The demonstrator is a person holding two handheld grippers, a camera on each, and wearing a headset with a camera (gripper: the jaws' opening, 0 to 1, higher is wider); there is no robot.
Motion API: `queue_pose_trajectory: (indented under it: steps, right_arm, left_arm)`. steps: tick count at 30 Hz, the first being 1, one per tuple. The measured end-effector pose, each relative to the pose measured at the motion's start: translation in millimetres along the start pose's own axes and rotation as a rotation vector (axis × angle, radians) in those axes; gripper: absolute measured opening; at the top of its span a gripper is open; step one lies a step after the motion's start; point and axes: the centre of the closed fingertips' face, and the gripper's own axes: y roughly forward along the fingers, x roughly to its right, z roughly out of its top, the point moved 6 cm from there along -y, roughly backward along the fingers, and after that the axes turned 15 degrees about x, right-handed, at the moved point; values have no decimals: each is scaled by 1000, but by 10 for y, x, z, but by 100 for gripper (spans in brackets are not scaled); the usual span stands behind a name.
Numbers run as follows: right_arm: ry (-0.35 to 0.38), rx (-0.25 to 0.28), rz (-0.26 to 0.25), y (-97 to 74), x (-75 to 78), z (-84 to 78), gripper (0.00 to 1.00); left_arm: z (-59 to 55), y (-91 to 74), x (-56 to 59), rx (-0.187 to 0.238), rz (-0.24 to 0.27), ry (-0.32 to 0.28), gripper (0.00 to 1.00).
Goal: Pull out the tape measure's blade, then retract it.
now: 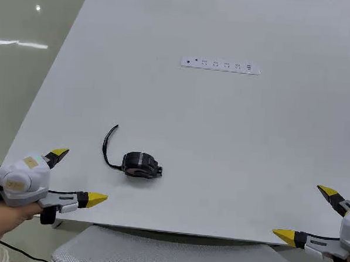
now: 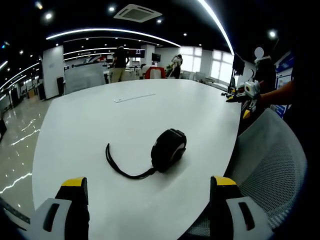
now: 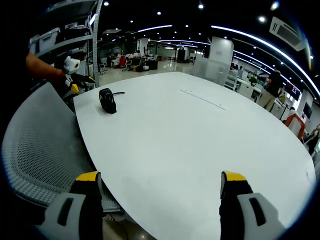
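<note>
A black tape measure (image 1: 141, 165) with a black wrist strap (image 1: 108, 145) lies on the white table (image 1: 222, 127) near its front edge, blade fully inside. My left gripper (image 1: 80, 176) hovers open at the table's front left corner, just left of the tape measure (image 2: 169, 149), which sits ahead of its yellow-tipped jaws. My right gripper (image 1: 311, 213) is open at the front right edge, far from the tape measure (image 3: 107, 100). Between the jaws of each gripper (image 2: 149, 184) (image 3: 160, 177) there is nothing.
A white power strip (image 1: 220, 65) lies flat further back on the table. A grey mesh chair (image 1: 174, 254) stands right in front of the table edge between the grippers. People and shelving stand far off in the room.
</note>
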Motion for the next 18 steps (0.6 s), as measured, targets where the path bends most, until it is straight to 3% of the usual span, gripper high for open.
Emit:
queue_pose_trajectory:
  steps: [8, 10, 12, 18]
  right_arm:
    - [-17, 3, 22, 58, 18, -18, 100]
    - [-44, -9, 56, 97, -1, -21, 100]
    - [-79, -36, 58, 124, 5, -35, 100]
    - [-76, -15, 75, 186, -12, 88, 99]
  left_arm:
    - [79, 120, -37, -24, -12, 25, 98]
    - [154, 232, -25, -29, -39, 62, 98]
    - [205, 314, -12, -45, -63, 88, 98]
    - [321, 494, 8, -87, -141, 158, 98]
